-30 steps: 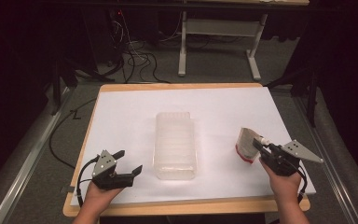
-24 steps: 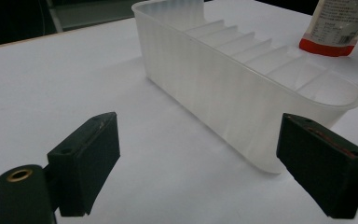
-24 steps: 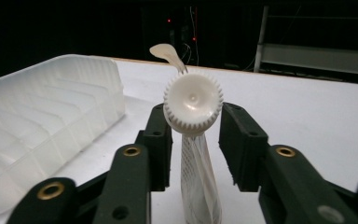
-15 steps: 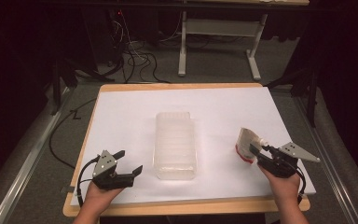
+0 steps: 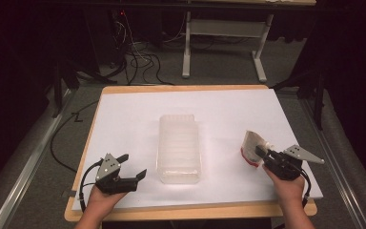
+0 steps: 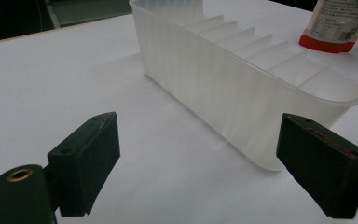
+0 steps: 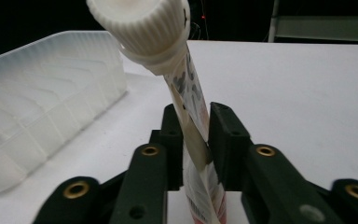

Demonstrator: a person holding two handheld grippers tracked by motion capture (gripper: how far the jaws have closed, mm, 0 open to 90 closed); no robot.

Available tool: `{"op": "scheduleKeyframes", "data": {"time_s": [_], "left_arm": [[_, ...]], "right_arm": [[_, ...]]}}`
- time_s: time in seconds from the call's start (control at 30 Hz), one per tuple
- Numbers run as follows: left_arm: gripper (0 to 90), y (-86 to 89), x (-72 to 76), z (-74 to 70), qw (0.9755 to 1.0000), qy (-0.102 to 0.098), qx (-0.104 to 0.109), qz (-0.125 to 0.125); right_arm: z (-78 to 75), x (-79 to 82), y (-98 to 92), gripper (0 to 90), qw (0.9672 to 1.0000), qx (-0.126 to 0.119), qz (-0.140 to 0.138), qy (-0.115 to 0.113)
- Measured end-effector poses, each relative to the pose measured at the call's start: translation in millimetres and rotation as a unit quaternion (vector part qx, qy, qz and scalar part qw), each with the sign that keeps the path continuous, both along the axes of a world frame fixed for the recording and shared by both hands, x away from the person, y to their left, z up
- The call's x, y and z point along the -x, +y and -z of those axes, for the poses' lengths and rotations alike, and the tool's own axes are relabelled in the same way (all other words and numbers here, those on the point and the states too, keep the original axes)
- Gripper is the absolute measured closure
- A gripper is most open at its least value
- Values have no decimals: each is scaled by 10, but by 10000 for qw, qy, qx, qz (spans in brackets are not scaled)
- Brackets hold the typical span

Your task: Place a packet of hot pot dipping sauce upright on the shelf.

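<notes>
The right gripper (image 7: 196, 140) is clamping a soft pouch (image 7: 191, 116) with a white screw cap (image 7: 140, 25); its jaws have just been closing, and the pouch's flat body is now pinched between the two black pads. In the right gripper view the pouch is running up from between the jaws, leaning toward the upper left, with the cap nearest the camera. In the high view the pouch (image 5: 250, 148) is sitting at the right side of the white counter (image 5: 138, 109), just ahead of the right gripper (image 5: 263, 153) and well apart from the clear plastic tray (image 5: 179, 148) in the middle.

The left gripper (image 5: 132, 168) is resting near the front left corner of the counter, its jaws spread wide with nothing between them. Its own view is looking along the near wall of the tray (image 6: 223, 88), with the pouch's red bottom edge (image 6: 326, 44) showing beyond it.

The pouch's printing is too blurred to read, its lower end is being cut off by the jaws, and the cap's top is running out of frame.
</notes>
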State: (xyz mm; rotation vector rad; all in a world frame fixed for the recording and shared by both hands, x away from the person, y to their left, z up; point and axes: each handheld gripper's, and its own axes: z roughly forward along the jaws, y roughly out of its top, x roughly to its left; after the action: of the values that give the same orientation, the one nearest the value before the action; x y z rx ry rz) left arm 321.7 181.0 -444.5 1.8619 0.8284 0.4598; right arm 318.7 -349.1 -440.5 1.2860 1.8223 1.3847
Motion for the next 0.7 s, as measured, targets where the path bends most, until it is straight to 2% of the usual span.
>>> {"op": "scheduleKeyframes", "data": {"time_s": [0.07, 0.13, 0.37, 0.57, 0.7], "left_arm": [[139, 3, -2, 0, 10000, 17, 10, -6], [139, 10, -4, -2, 10000, 22, 9, -4], [139, 17, 5, -16, 10000, -18, 46, -7], [139, 20, 4, -6, 10000, 13, 93, -30], [139, 31, -18, 8, 9999, 63, 108, -35]], "right_arm": [[-8, -5, 6, 854, 10000, 48, -31, -32], [-14, -18, -4, 890, 9999, 80, -71, -41], [-32, -57, -50, 900, 9999, -35, -136, 17], [-102, -21, -78, 900, 9989, -276, -346, -120], [-119, -13, -83, 900, 9986, -278, -418, -151]]}}
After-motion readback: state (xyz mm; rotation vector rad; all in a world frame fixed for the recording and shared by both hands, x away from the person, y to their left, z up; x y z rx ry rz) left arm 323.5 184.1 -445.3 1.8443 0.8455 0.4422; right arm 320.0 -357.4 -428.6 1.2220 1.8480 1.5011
